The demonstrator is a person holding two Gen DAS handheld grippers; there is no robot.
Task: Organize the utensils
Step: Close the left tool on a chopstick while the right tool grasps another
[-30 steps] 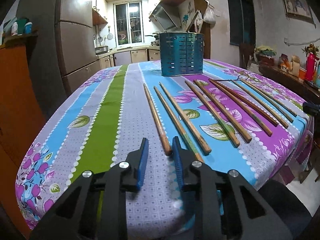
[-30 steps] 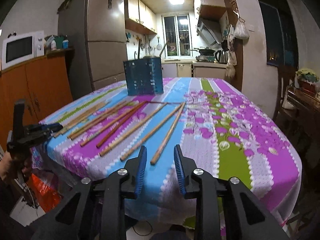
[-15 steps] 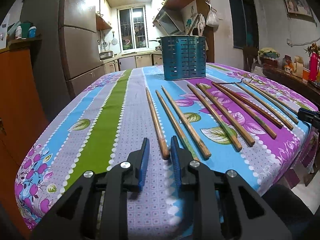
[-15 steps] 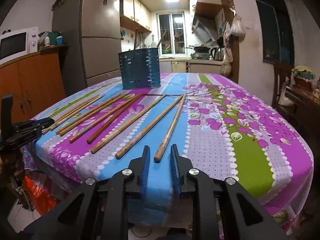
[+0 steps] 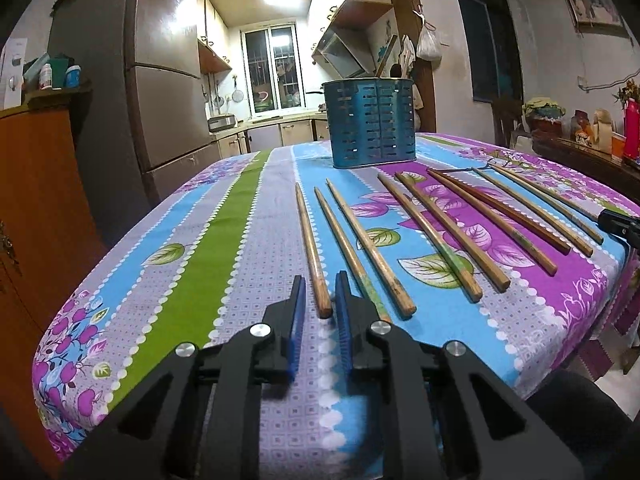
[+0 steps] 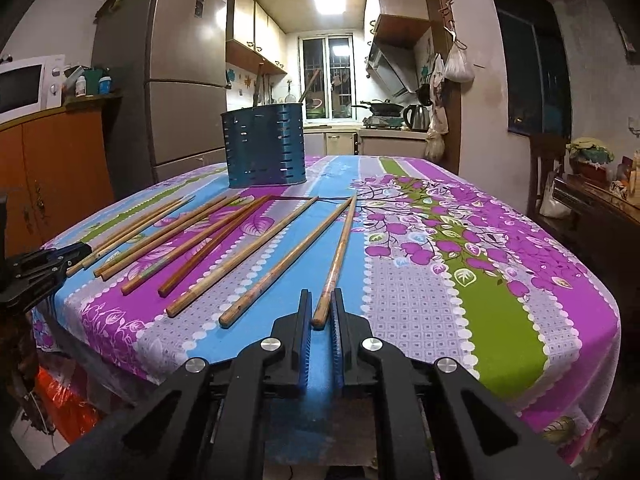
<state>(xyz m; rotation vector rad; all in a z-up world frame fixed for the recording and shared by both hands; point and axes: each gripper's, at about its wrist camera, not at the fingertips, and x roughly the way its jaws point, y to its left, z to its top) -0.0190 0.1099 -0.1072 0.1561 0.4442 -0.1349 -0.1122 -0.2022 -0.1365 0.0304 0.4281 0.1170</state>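
Note:
Several wooden chopsticks lie side by side on the flowered tablecloth point(image 5: 200, 264), in front of a blue slotted utensil holder point(image 5: 370, 124) point(image 6: 266, 146). My left gripper point(image 5: 320, 280) is at the near end of the leftmost chopstick point(image 5: 306, 236). Its jaws are closing with that end between them, and a small gap remains on each side. My right gripper point(image 6: 321, 294) is at the near end of the rightmost chopstick point(image 6: 340, 248). Its jaws are closing onto that end and the pads meet it. Each gripper's tip shows at the edge of the other view.
The table's front edge runs just under both grippers. A tall fridge point(image 5: 168, 92) and an orange cabinet point(image 5: 36, 200) stand to the left. On the right is a dark side table point(image 5: 592, 156) with small items. A kitchen counter lies behind.
Both grippers have narrowed their jaws and come forward slightly. Each now has a chopstick's near end between its fingers; the right pair closed the most.

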